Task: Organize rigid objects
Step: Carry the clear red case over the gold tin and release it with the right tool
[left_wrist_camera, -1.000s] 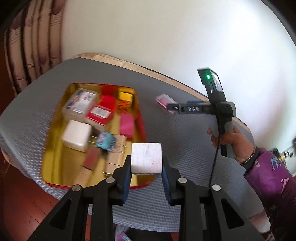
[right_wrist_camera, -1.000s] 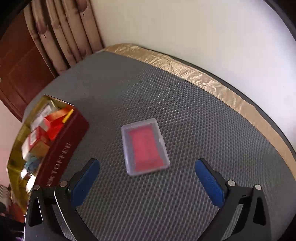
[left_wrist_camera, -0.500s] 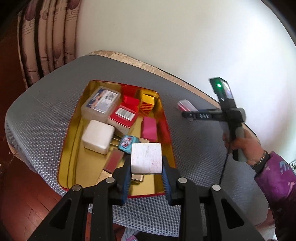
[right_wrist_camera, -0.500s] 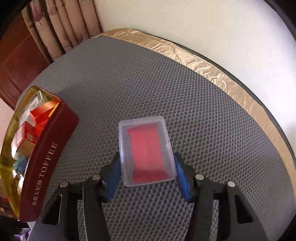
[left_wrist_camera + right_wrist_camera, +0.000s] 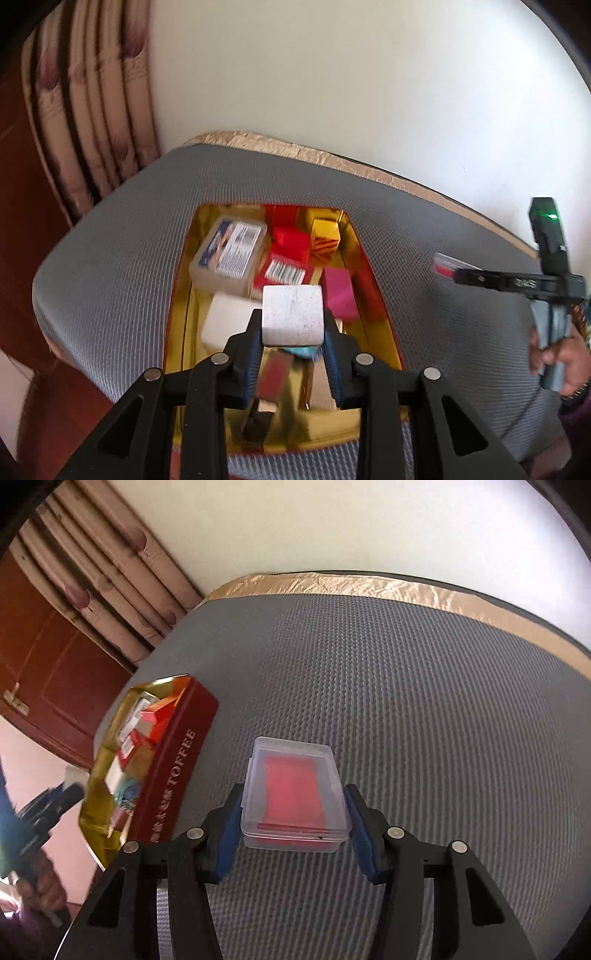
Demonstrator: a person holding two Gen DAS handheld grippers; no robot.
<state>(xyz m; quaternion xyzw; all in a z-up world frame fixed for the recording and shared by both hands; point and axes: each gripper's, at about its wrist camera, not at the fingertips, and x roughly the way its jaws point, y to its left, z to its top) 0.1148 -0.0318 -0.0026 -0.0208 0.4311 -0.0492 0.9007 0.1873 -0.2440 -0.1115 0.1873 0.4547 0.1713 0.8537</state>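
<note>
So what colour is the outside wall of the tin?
Dark red with gold "TOFFEE" lettering on the tin; clearest in the right wrist view.

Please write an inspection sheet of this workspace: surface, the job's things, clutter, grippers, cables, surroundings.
Surface: grey textured mat over the table, gold foil strip along its far edge.
Job's things: red toffee tin with gold inside, holding several small boxes; white block above the tin; clear case with red contents.
Clutter: nothing seen on the mat outside the tin.
Grippers: left gripper, jaws shut on the white block; right gripper, jaws against the sides of the clear case, which appears held above the mat.
Cables: nothing seen.
Surroundings: white wall, striped curtain, brown door.
</note>
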